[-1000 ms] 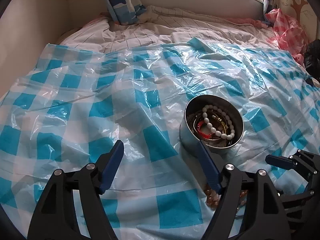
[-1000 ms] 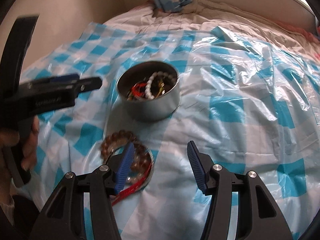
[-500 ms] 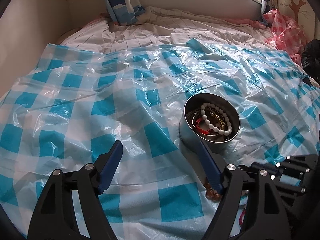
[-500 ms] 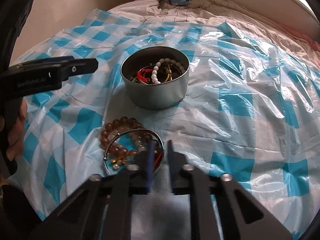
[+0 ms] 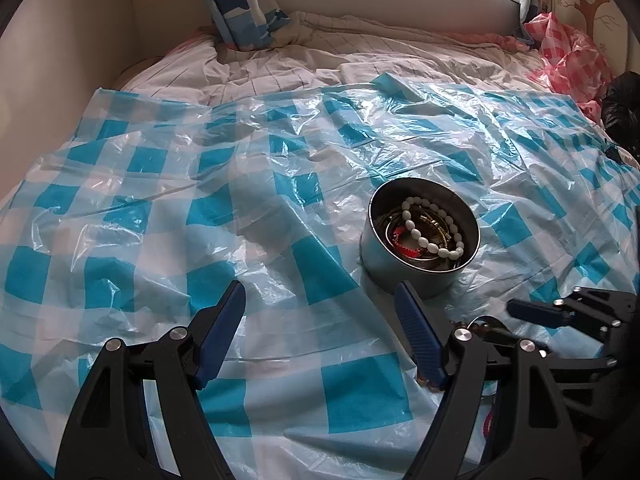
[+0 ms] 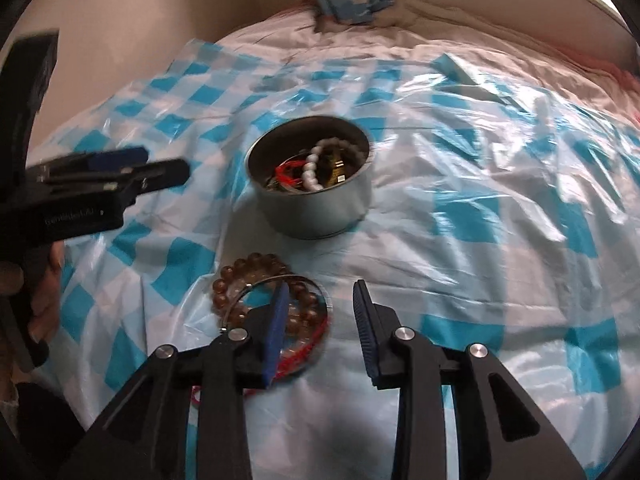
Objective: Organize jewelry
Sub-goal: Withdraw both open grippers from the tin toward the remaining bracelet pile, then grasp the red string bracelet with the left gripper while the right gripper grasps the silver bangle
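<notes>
My right gripper (image 6: 320, 312) hangs low over the bed with its jaws apart and nothing between them; the left blue pad (image 6: 276, 332) sits over a small pile of jewelry on the sheet. In that pile I see a brown bead bracelet (image 6: 248, 268), round and glossy, a thin silver bangle (image 6: 280, 280) lying across it, and a red beaded strand (image 6: 308, 344) partly hidden under the pad.

My left gripper (image 5: 320, 312) is also open and empty, held above bare sheet, with its right finger close to the near wall of the tin.

Just beyond the pile stands a round metal tin (image 6: 316, 216), smooth-sided and without a lid. Inside I make out a white bead bracelet (image 5: 424, 228) of oval beads resting on top, something red (image 5: 404, 248) beneath it, and dark and gold-toned pieces that I cannot sort out.

Everything rests on a crinkled, shiny plastic sheet (image 5: 160, 200) in blue and white checks, spread over a striped bedspread (image 5: 280, 64). At the head of the bed a blue printed pillow (image 5: 236, 4) leans upright, and at the far right lies a bunched pink checked plastic sheet (image 5: 568, 52).
</notes>
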The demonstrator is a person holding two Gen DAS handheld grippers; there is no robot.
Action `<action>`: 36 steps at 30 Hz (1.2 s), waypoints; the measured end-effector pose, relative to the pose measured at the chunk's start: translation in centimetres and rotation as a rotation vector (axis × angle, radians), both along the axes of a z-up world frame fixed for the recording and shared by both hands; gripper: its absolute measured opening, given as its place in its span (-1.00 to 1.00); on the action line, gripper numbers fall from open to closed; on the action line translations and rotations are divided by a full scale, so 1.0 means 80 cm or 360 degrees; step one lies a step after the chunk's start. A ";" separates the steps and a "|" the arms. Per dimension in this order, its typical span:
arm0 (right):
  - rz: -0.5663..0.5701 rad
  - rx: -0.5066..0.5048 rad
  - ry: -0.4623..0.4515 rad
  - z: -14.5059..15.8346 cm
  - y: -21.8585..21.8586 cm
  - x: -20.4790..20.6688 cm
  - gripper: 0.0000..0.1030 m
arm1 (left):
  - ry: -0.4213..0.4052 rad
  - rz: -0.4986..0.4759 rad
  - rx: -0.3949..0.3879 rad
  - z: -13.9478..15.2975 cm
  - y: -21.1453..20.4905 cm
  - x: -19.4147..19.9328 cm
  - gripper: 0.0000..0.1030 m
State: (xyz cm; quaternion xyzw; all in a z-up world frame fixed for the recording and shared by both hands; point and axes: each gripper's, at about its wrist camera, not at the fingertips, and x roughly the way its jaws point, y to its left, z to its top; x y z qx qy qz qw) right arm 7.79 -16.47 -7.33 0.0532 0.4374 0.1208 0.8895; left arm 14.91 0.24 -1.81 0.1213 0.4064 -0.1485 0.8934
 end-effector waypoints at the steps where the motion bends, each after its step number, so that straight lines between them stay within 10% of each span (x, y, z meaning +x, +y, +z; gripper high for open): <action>1: 0.0010 -0.0015 0.0021 -0.004 0.003 0.003 -0.36 | -0.0001 -0.0005 0.0005 0.001 0.000 0.000 0.42; 7: -0.0038 0.0034 0.0035 -0.003 -0.011 0.001 -0.91 | 0.0001 -0.0026 0.0021 0.001 -0.004 -0.004 0.42; 19: -0.0298 0.0193 0.0030 0.011 -0.075 -0.023 -0.97 | 0.0128 -0.0729 -0.0080 -0.007 -0.050 -0.096 0.42; 29: -0.0275 0.0261 0.0031 0.005 -0.074 -0.015 -0.97 | 0.0212 -0.0749 -0.0037 -0.042 -0.096 -0.121 0.44; 30: -0.0276 0.0261 0.0033 0.005 -0.074 -0.014 -0.97 | 0.0232 -0.0733 -0.0002 -0.049 -0.099 -0.120 0.39; 32: -0.0266 0.0262 0.0042 0.003 -0.073 -0.013 -0.97 | 0.0353 -0.0734 0.0014 -0.063 -0.102 -0.115 -0.84; 36: -0.0237 0.0213 -0.0003 0.006 -0.062 -0.010 0.20 | 0.0410 -0.0789 -0.0053 -0.057 -0.095 -0.117 -0.84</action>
